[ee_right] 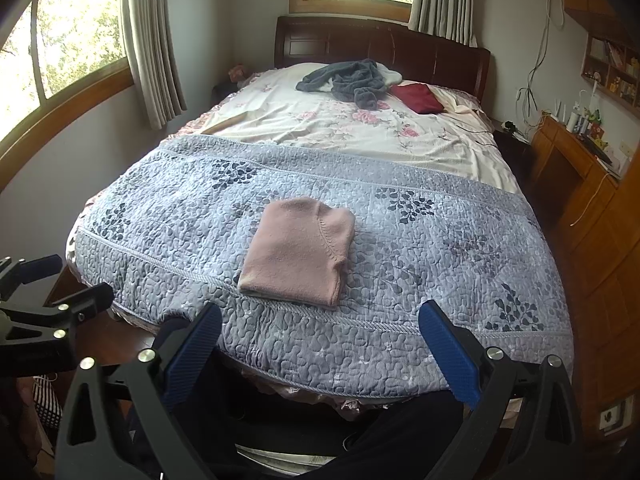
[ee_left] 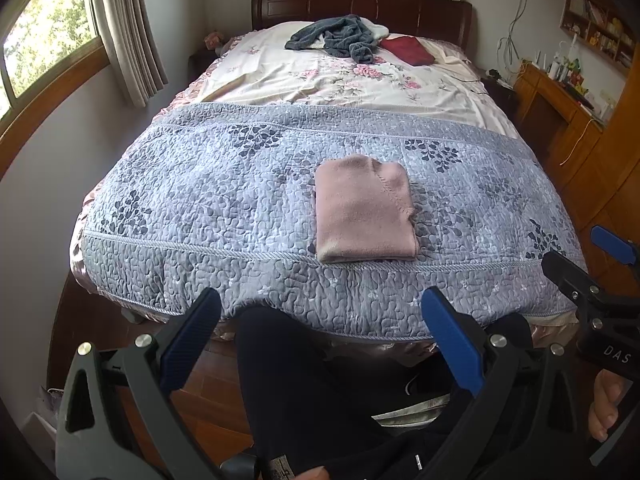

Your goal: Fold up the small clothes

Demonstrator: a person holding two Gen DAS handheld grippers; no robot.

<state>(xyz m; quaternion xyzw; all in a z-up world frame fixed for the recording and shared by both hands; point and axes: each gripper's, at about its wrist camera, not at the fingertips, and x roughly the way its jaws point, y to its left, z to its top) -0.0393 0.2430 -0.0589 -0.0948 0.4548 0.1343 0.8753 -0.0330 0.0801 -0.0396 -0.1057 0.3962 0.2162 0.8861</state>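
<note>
Jaws of both the left gripper (ee_left: 320,344) and the right gripper (ee_right: 320,352) are spread and empty. The folded pink knit garment (ee_left: 365,210) lies on the grey-blue quilted bedspread (ee_left: 200,216), near the bed's near edge.

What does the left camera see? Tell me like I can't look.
A folded pink garment lies on a blue-grey quilt on a bed. The open left gripper hovers near the bed's foot, holding nothing. Grey clothes lie by the headboard.
</note>
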